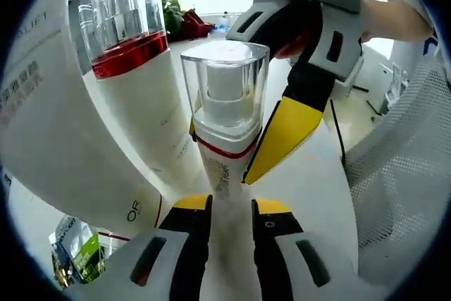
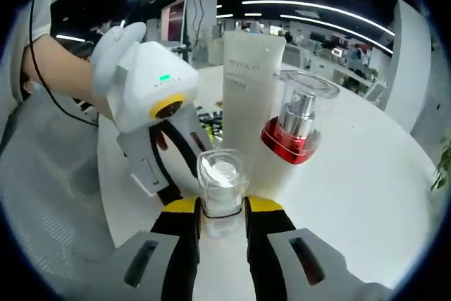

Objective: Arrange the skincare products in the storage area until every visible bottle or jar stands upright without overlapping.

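Both the right tongs (image 2: pixel 222 209) and left tongs (image 1: pixel 231 206) pinch the small clear-capped pump bottle (image 1: pixel 227 114) upright on the white tabletop (image 2: pixel 352 195), so uneven release could tip it into the red-collared bottle (image 2: pixel 292 128) just beside.

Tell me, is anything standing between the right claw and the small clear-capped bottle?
Nothing visible does. In the right gripper view, the right claw already has its jaws on either side of the small bottle. The left claw is close beside it, and the red-collared pump bottle stands behind.
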Motion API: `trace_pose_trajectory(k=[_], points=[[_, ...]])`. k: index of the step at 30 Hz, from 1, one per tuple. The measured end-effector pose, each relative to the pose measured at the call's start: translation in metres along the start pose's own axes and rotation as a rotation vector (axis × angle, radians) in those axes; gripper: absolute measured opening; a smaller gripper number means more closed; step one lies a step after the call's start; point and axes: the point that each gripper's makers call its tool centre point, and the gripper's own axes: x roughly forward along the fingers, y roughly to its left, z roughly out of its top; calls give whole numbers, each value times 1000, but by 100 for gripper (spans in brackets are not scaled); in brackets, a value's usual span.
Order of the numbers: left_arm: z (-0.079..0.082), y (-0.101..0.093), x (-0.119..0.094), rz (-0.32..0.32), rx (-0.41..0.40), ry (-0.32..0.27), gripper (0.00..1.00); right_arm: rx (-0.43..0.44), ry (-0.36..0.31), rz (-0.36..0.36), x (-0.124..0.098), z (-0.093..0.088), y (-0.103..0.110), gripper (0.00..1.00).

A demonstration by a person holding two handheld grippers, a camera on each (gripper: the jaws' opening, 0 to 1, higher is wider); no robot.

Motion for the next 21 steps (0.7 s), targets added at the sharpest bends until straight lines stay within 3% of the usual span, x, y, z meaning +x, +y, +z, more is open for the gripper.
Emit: trace_pose_trajectory(k=[3,10,21], points=[[2,0,1,1,1,-7,20,7,25,-12,-7,-6,0,27],[3,2,3,3,0,-12,18,52,143,-31,-15,-39,4,21],[-1,3,2,25,-19,-8,18,47,119,-28,-2,-28,8,18]])
